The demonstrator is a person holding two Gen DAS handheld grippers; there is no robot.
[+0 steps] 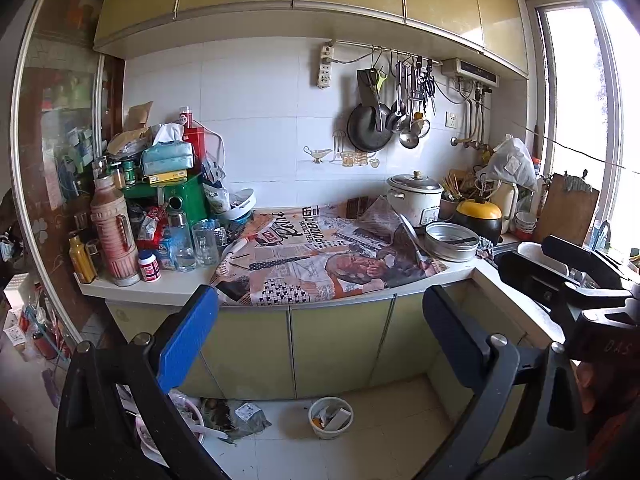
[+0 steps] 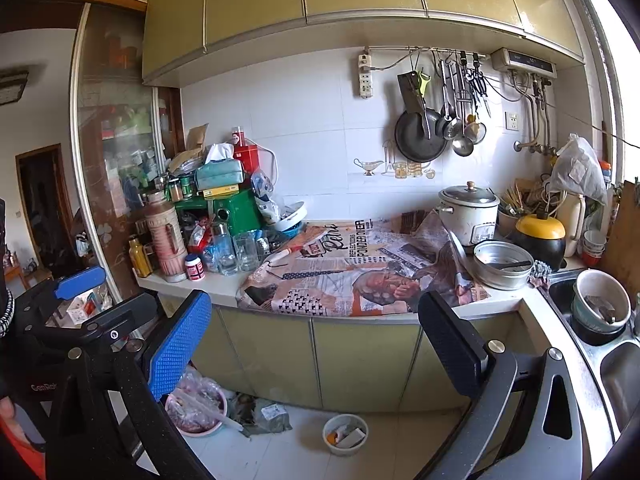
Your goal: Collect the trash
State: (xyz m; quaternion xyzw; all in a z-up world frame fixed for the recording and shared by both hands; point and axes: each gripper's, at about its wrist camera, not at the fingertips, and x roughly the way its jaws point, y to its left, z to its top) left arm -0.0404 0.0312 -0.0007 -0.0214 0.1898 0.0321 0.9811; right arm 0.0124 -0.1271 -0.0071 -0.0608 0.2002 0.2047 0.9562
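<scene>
Printed newspaper sheets (image 1: 320, 256) (image 2: 360, 272) lie spread over the counter. On the floor below stand a small white bin (image 1: 330, 417) (image 2: 345, 434) holding scraps and a crumpled grey bag (image 1: 240, 418) (image 2: 268, 416). My left gripper (image 1: 320, 320) is open and empty, held in the air in front of the counter's cupboard doors. My right gripper (image 2: 316, 324) is open and empty at about the same height. The right gripper body shows at the right edge of the left wrist view (image 1: 560, 276); the left one shows at the left edge of the right wrist view (image 2: 80, 304).
The counter's left end is piled with bottles, glasses (image 1: 204, 242), a green tin (image 1: 180, 200) and a tissue pack. A rice cooker (image 1: 414, 198), a metal pan (image 1: 452, 240) and a yellow-lidded pot stand at right. A sink (image 2: 592, 312) holds bowls. A pink basin (image 2: 196, 408) sits on the floor.
</scene>
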